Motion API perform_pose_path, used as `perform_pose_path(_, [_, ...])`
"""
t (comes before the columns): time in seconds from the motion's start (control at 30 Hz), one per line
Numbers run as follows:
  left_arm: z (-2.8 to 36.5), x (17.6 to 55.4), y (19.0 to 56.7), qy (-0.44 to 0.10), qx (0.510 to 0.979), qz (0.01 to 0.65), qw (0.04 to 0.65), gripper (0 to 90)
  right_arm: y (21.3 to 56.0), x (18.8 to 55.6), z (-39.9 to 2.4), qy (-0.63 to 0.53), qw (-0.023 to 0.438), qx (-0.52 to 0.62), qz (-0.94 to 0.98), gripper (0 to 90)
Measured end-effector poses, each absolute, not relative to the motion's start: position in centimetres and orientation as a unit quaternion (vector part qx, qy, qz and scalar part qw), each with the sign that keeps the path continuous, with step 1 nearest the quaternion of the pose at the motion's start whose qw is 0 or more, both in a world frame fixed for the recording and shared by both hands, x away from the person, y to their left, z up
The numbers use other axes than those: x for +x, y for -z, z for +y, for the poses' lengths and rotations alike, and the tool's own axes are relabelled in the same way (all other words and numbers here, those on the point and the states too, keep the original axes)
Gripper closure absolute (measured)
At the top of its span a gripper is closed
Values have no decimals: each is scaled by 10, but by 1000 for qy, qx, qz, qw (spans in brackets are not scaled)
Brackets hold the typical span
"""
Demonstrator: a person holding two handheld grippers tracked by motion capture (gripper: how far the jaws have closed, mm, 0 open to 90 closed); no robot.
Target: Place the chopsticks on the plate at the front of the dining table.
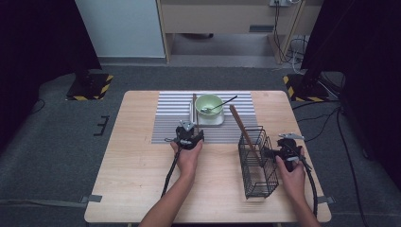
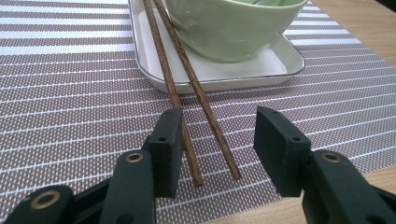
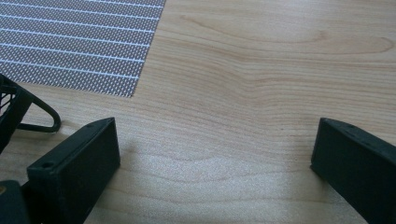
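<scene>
Left gripper view looks along the left gripper (image 2: 215, 140) at a pair of chopsticks (image 2: 187, 88): two slim, dark brown wooden sticks with a visible grain, lying nearly side by side and spreading slightly toward their near tips. Those tips rest on the striped placemat (image 2: 70, 79) between the fingers (image 2: 168, 140), which stand apart; one stick lies just beside the left finger, the other sits clear in the gap, and neither is pressed. Farther up, the sticks cross the rim of a white square tray (image 2: 261, 74) and run alongside a pale green bowl (image 2: 229, 28) standing in it. High view shows the left gripper (image 1: 190, 135) on the near edge of the placemat (image 1: 170, 118), just in front of the tray (image 1: 210, 122) and bowl (image 1: 209, 104), with a spoon (image 1: 222, 104) leaning in the bowl. Over to the right, a black wire basket (image 1: 257, 163) stands on the wooden desk (image 1: 137, 161) with a brown stick (image 1: 241, 125) leaning out of it, and the right gripper (image 1: 279, 152) sits just beside it. Right gripper view shows its fingers (image 3: 79, 163) spread wide over bare desk (image 3: 243, 70), gripping nothing.
</scene>
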State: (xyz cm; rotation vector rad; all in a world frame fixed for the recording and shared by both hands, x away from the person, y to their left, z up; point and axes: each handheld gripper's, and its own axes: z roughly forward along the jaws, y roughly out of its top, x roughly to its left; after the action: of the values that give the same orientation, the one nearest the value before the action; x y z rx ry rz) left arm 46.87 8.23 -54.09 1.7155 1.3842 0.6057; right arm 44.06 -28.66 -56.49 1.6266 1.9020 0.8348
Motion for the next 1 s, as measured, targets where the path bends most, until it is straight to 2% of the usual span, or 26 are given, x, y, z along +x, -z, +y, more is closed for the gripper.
perform_pose_path(0.27, [85, 472, 544, -233, 682, 558, 413, 558, 565, 441, -287, -306, 249, 597, 699, 14])
perform_pose_path(1.0, [87, 474, 547, -230, 688, 547, 417, 753, 565, 441, -287, -306, 249, 597, 699, 14])
